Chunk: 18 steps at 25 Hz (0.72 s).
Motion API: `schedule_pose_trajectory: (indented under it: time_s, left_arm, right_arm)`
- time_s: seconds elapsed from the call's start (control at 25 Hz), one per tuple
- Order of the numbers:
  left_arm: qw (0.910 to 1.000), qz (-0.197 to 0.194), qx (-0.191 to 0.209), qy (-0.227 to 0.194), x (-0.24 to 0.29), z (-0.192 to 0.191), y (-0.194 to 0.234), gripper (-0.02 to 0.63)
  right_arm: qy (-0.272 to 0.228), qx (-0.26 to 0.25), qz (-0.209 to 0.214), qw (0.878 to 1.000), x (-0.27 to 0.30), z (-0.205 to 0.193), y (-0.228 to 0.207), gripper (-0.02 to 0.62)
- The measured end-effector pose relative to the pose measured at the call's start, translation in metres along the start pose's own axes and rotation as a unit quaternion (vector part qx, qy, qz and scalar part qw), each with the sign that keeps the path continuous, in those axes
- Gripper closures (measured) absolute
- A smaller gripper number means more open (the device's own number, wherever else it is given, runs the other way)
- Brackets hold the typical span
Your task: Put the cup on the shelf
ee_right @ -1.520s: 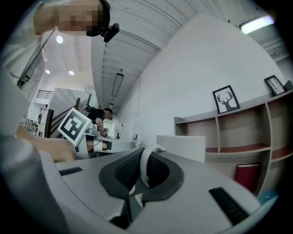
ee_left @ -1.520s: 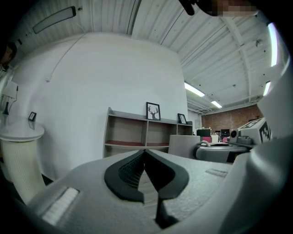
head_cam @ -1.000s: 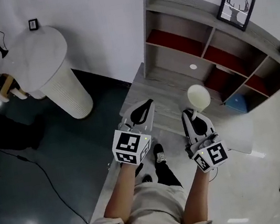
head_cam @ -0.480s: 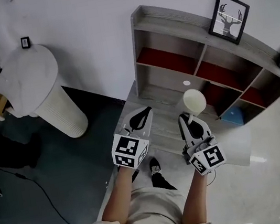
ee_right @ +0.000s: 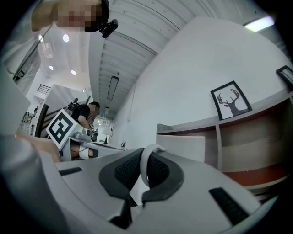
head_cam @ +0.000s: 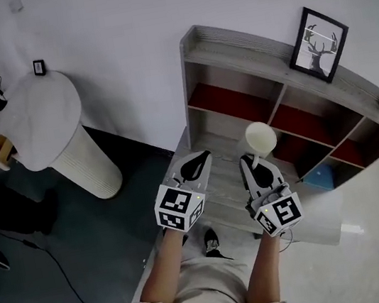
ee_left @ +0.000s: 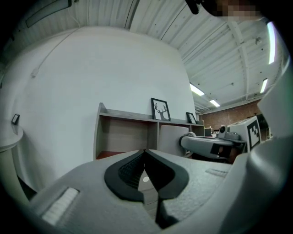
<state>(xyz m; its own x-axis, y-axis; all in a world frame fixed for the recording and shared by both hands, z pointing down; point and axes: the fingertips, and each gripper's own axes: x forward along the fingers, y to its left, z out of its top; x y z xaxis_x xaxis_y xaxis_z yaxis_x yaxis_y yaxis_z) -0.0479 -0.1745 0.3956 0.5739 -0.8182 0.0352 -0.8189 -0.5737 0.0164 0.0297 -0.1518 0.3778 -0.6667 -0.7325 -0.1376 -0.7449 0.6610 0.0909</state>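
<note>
The plain white cup (head_cam: 261,139) is held up over the gray wood-grain desk (head_cam: 204,141), in front of the shelf (head_cam: 228,36). Its handle is pinched in the right gripper (head_cam: 255,163). The left gripper (head_cam: 203,157) is closed on nothing. The gray shelf has red-backed compartments and a framed deer picture (head_cam: 317,34) on top. A white pedestal table (head_cam: 64,132) stands on the dark floor to the left.

Grey shelf with red insides, a white cup, and two grey grippers, as we are looking down from above.

We are seeing the shelf (head_cam: 250,38) showing pale grey wood grain, its compartments glowing deep red inside. The cup (head_cam: 261,138) is showing plain creamy white. The left gripper (head_cam: 203,156) and right gripper (head_cam: 252,160) are wearing light grey shells with black pads, and their marker cubes (head_cam: 179,206) are carrying black-and-white square patterns. A black-framed picture (head_cam: 316,34) is displaying a black deer head on white. The wall (head_cam: 114,44) is reading white, the floor (head_cam: 80,230) dark blue-grey, and the round table (head_cam: 39,111) white with a ribbed base.
</note>
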Motion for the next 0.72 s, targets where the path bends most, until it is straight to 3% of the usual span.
schedule_pose_trajectory:
  time_s: [0.4,0.72]
  left_arm:
    - [0.9991,0.041,0.008,0.008,0.040,0.008,0.045,0.597]
    - [0.9983,0.043,-0.037,0.010,0.091,-0.010,0.062,0.597]
  right_arm:
    - [0.028,-0.016,0.024,0.999,0.064,-0.022,-0.036,0.580]
    - [0.057,-0.020,0.033,0.998,0.112,-0.066,-0.061,0.580]
